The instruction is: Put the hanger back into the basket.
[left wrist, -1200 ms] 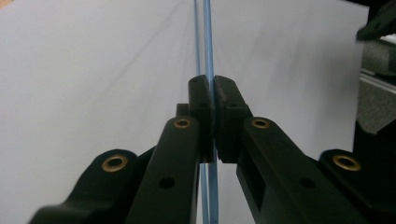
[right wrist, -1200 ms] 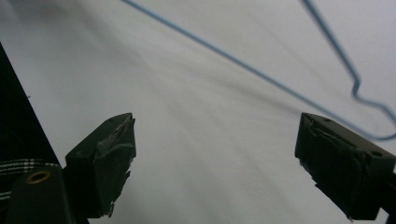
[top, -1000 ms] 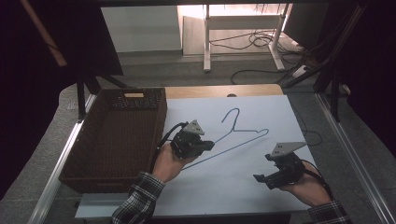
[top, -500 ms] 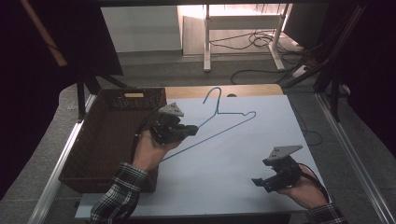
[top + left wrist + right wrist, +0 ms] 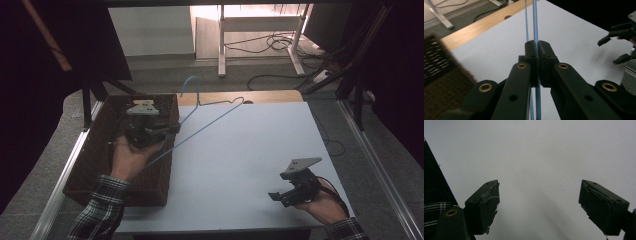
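Observation:
A blue wire hanger [image 5: 210,125] hangs in the air, its hook [image 5: 189,85] pointing up and away over the table's far edge. My left gripper [image 5: 172,129] is shut on one of its wires and sits above the dark wicker basket [image 5: 90,165] at the left. In the left gripper view the two jaws pinch the blue wire [image 5: 535,20] between their pads, left gripper [image 5: 538,47]. My right gripper [image 5: 277,197] rests low at the near right over the white sheet [image 5: 260,145], open with nothing between its fingers. The right gripper view shows that gripper [image 5: 539,195] with its jaws spread wide above bare white sheet [image 5: 536,150].
The wicker basket takes up the table's left side. A wooden table strip [image 5: 270,96] shows beyond the sheet. Metal rails [image 5: 372,165] run along both table sides. Farther off in the left gripper view is the right gripper [image 5: 616,48].
My left gripper has carried the hanger left and upward, from over the white sheet to above the basket. The right gripper has stayed in place.

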A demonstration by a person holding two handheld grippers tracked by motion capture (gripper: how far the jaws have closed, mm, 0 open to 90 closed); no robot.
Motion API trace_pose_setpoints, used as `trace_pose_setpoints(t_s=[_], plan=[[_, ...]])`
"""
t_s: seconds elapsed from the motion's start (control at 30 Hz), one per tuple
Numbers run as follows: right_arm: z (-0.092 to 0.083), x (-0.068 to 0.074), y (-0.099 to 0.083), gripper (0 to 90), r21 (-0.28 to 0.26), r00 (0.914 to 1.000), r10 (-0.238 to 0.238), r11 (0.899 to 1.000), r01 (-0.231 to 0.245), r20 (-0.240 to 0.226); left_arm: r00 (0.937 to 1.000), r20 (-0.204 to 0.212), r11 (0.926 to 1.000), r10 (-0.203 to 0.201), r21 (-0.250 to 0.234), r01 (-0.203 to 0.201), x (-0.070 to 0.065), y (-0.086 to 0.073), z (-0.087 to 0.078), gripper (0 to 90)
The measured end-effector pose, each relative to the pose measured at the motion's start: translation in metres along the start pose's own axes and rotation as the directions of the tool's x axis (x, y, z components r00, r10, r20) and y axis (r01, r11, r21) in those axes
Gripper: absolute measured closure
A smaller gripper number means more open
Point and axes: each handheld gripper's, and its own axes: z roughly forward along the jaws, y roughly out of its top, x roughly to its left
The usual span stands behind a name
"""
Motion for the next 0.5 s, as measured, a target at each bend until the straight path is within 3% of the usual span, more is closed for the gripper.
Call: trace_pose_setpoints(t_s=[0.27, 0.5], plan=[[0.005, 0.003, -0.002, 14.8, -0.008, 1.0, -0.005, 1.0, 0.005, 0.007, 0.9957, -0.084, 0.9989, -0.038, -0.03, 0.036, 0.021, -0.016, -0.032, 88.0], [0.006, 0.003, -0.003, 14.7, -0.002, 1.0, -0.005, 1.0, 0.005, 0.004, 0.9845, -0.158, 0.9962, -0.076, -0.054, 0.068, 0.041, -0.035, -0.059, 88.0]])
